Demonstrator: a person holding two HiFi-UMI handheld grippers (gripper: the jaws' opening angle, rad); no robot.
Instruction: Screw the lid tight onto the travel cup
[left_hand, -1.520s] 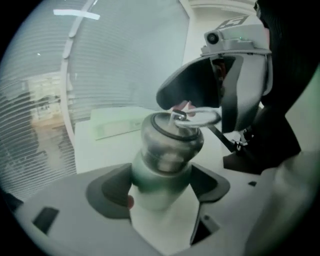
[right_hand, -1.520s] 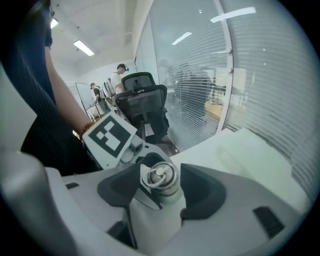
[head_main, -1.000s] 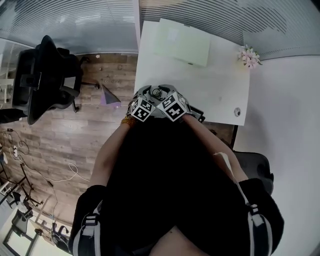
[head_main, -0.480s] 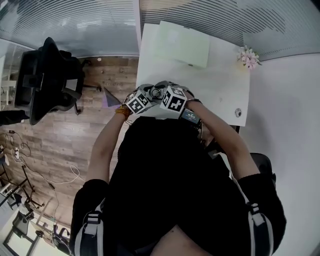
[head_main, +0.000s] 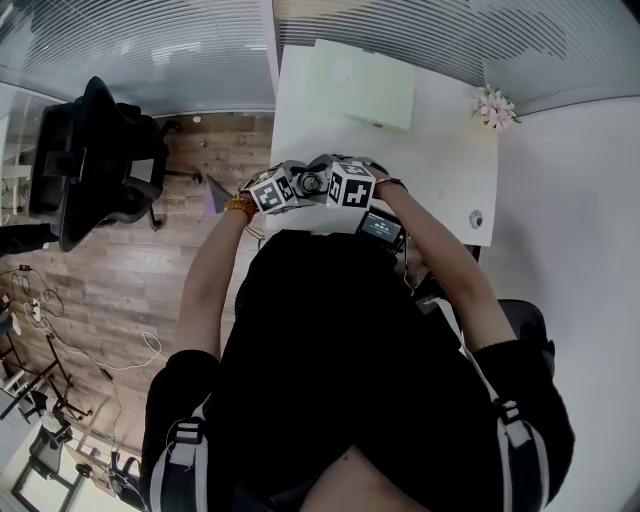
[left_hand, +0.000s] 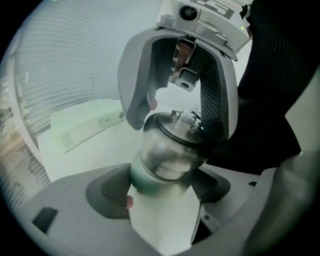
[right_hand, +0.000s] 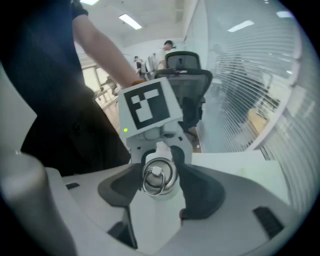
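Left gripper clamps the cup; right gripper, jaws just eased slightly wider, grips the lid at one o'clock.

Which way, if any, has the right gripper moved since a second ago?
Yes, slightly: the right gripper has shifted toward the green sheet. Its jaws, on the lid, have just been opening.

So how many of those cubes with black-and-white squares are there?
2. In the head view the left cube sits just left of the lid of the travel cup, the right cube just right of it. None seems hidden.
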